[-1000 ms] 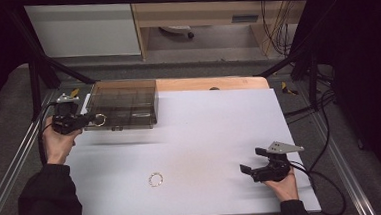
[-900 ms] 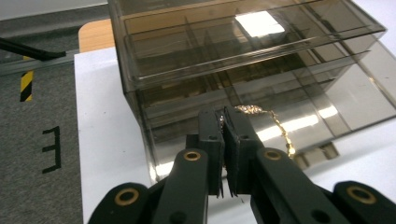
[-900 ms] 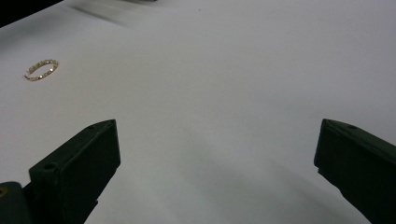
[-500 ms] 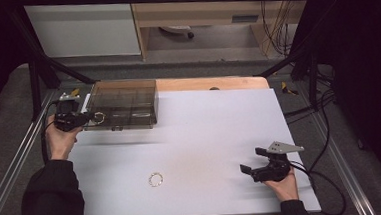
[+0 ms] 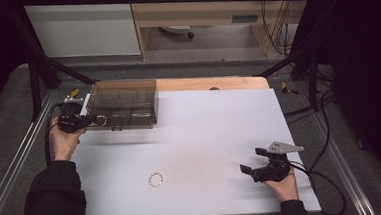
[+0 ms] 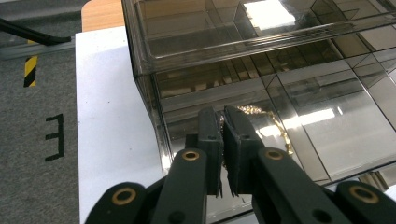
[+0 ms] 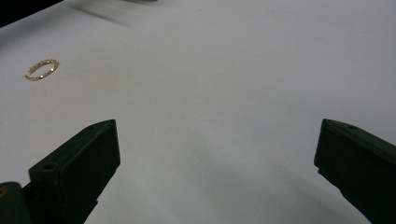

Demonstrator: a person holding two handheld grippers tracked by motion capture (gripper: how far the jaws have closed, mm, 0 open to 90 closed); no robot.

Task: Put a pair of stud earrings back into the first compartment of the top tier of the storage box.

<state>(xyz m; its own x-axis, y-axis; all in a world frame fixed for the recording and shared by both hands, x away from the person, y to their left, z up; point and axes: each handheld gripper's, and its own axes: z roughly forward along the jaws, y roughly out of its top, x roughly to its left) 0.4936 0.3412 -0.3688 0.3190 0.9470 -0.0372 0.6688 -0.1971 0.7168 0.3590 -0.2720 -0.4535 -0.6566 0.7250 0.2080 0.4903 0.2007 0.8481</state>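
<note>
**A:** Why is the left gripper (image 6: pixel 223 154) pressed up against that smoked clear compartment box (image 5: pixel 123 104)?

**B:** Its 2 jaws are pinched nearly together, and a gold chain (image 6: pixel 261 123) shows just past the tips, lying in a compartment right ahead of them. I'd judge it is gripping the chain to place or lift it, though the tinted wall makes me unsure whether the jaws hold the chain or the box's edge.

**A:** And the right gripper (image 5: pixel 255 167)?

**B:** Spread wide, holding nothing, low over the bare white table (image 7: pixel 224 79). It looks parked, waiting its turn.

**A:** For what?

**B:** Likely the small gold ring-shaped bracelet (image 7: pixel 41 69). It lies flat, well ahead of the right gripper and off to its left jaw's side, apart from everything. In the high view it sits between the 2 grippers, nearer the person.
</note>
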